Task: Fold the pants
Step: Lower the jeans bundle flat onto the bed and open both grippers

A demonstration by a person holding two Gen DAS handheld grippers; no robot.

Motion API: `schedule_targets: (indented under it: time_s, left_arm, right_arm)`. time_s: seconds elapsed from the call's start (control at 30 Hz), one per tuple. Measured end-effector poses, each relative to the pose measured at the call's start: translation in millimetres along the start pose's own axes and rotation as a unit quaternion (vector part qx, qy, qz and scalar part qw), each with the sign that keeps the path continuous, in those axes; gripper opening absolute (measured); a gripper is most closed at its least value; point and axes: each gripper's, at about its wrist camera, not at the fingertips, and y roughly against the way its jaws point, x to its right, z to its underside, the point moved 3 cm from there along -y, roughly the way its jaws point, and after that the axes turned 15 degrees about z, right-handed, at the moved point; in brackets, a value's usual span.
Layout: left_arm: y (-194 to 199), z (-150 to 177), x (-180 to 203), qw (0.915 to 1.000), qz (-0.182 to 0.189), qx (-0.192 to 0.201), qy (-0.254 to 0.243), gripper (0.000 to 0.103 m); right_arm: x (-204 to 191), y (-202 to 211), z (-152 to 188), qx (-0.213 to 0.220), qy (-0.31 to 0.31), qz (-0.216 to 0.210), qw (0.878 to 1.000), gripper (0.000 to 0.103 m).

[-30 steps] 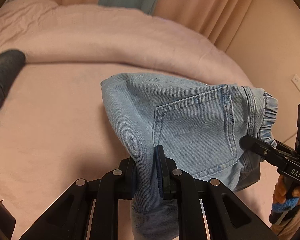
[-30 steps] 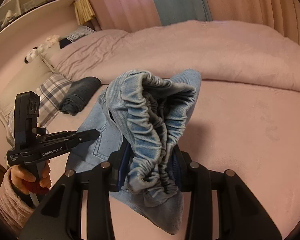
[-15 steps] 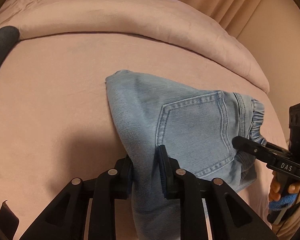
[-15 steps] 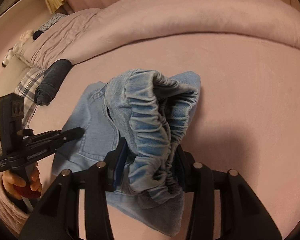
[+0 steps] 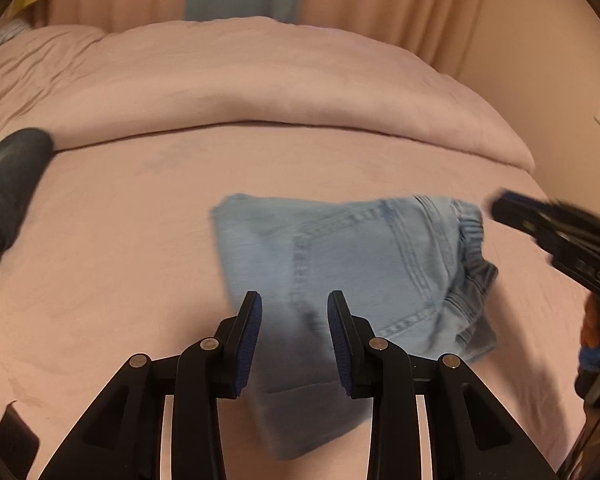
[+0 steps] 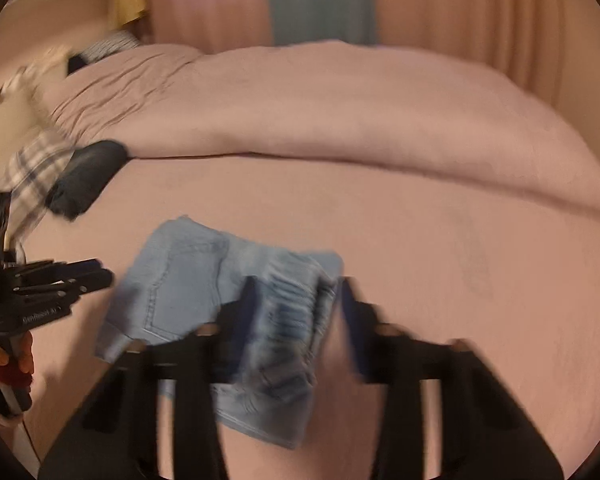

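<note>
The light blue denim pants [image 5: 360, 264] lie folded in a compact bundle on the pink bed sheet [image 5: 120, 240], back pocket up and elastic waistband to the right. My left gripper [image 5: 294, 306] is open, its jaws apart above the bundle's near end. My right gripper [image 6: 296, 300] is open over the elastic waistband; the right wrist view is blurred. The pants also show in the right wrist view [image 6: 188, 276]. Each gripper shows in the other's view, the right one [image 5: 512, 208] and the left one [image 6: 96, 272].
A rolled dark garment [image 5: 8, 176] lies at the left of the bed, also in the right wrist view [image 6: 88, 172]. A folded pink duvet [image 5: 280, 84] runs across the back. A plaid pillow [image 6: 32, 168] and curtains [image 6: 440, 8] lie beyond.
Both grippers have opened and let go of the pants, which now rest on the bed. Both grippers have pulled back and lifted a little.
</note>
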Motion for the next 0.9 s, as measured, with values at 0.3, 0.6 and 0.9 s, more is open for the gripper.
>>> schedule_targets:
  time_s: [0.3,0.6,0.9]
  left_arm:
    - [-54.1,13.4,3.3,0.9984,-0.002,-0.056,-0.005,0.032]
    - [-24.4,24.6,4.9,0.9994,0.000,-0.035,-0.001,0.032]
    - [-34.7,29.5,9.4,0.9989,-0.031,-0.032,-0.014,0.033]
  right_arm:
    - [-29.6,-78.9,22.0,-0.094,0.021,0.004,0.995,0.019]
    - [-22.8,-26.1,24.5,-0.048,0.005,-0.048,0.998,0.023]
    - [-33.4,-52.9,72.8,-0.099,-0.006,-0.051,0.994,0.017]
